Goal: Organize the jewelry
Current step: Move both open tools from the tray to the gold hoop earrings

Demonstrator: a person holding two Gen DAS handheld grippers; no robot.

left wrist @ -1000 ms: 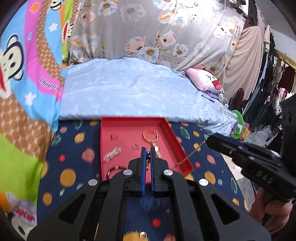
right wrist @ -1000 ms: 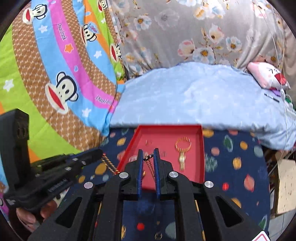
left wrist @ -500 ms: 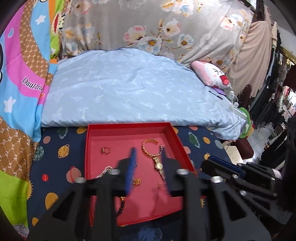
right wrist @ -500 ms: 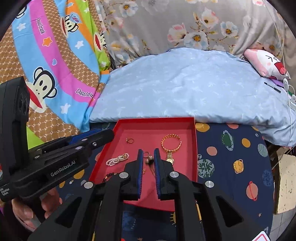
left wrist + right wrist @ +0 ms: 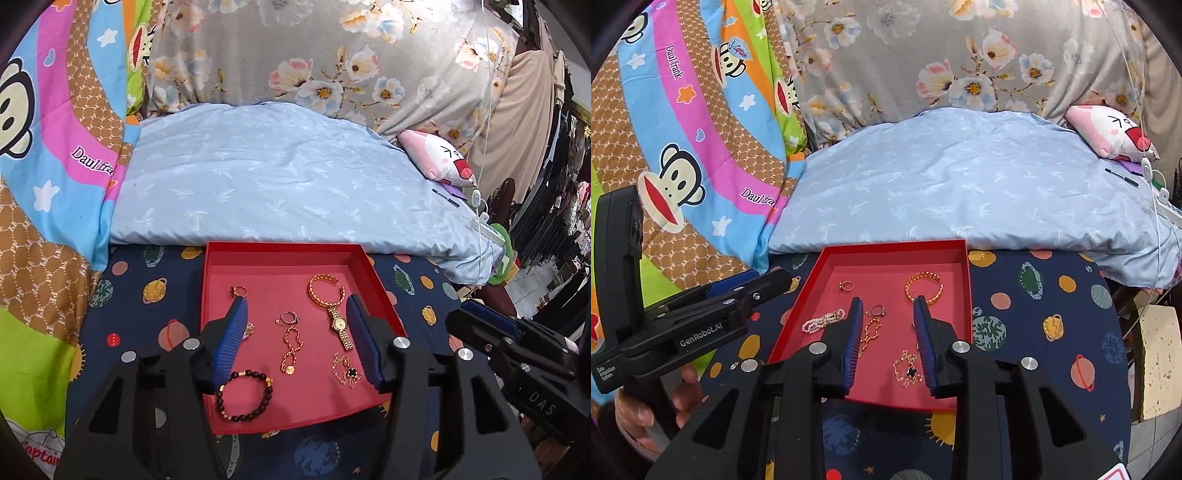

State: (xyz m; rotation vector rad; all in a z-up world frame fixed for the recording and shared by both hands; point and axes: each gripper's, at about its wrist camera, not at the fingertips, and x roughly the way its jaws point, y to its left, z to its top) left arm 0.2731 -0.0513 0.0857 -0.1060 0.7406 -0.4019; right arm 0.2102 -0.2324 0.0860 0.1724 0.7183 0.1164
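A red tray [image 5: 280, 254] [image 5: 897, 246] lies on a dark planet-print cloth. In it are a gold chain necklace [image 5: 291, 347] [image 5: 868, 332], a gold chain with a dark pendant [image 5: 347, 373] [image 5: 908, 371], a gold watch [image 5: 339, 325], a gold bangle [image 5: 323, 291] [image 5: 923, 288], a dark bead bracelet [image 5: 243, 395], a pearl bracelet [image 5: 823, 320] and two rings [image 5: 238, 291] [image 5: 289, 316]. My left gripper [image 5: 295, 314] is open and empty above the tray. My right gripper [image 5: 888, 306] is open and empty above the tray too.
A light blue pillow [image 5: 288, 177] lies behind the tray. A pink plush toy [image 5: 439, 158] sits at the back right. Colourful monkey-print bedding [image 5: 683, 147] rises on the left. Floral fabric [image 5: 332, 55] hangs at the back. The right gripper's body [image 5: 517, 354] is beside the tray's right edge.
Both grippers held a gold chain stretched between them. Both have opened, and the chain and pendant now lie in the red tray. Both grippers have drawn back.
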